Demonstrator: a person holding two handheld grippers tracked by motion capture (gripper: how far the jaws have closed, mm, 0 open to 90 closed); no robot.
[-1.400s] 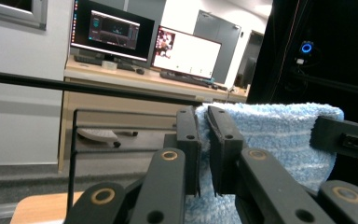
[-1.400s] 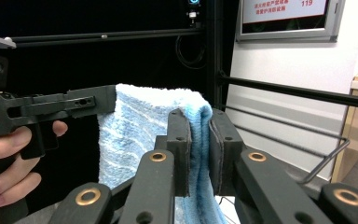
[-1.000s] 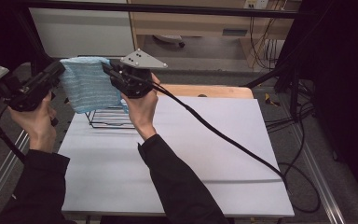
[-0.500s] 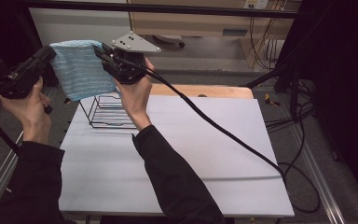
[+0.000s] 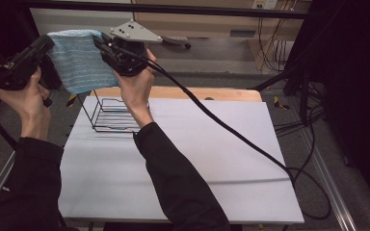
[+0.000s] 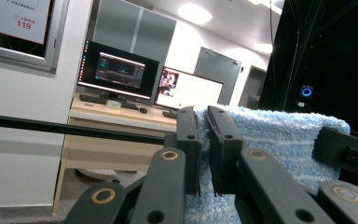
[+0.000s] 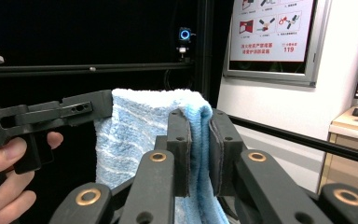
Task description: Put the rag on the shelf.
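Observation:
A light blue striped towel (image 5: 79,60) hangs stretched in the air between both grippers, high above the table's far left. My left gripper (image 5: 48,42) is shut on the towel's left top corner; in the left gripper view the towel (image 6: 279,140) is pinched between the jaws of that gripper (image 6: 204,140). My right gripper (image 5: 99,41) is shut on the right top corner, and in the right gripper view the towel (image 7: 140,135) folds between its jaws (image 7: 199,144). A black wire rack (image 5: 111,115) stands on the table below the towel.
The white table top (image 5: 197,159) stretches right and forward of the rack. The right gripper's cable (image 5: 231,134) trails across the table to the right edge. A wooden board (image 5: 212,94) lies along the far edge. Cables lie on the floor at right.
Both hands have lifted the towel higher above the wire rack, keeping it stretched between the two grippers. Its lower edge now hangs at the rack's top.

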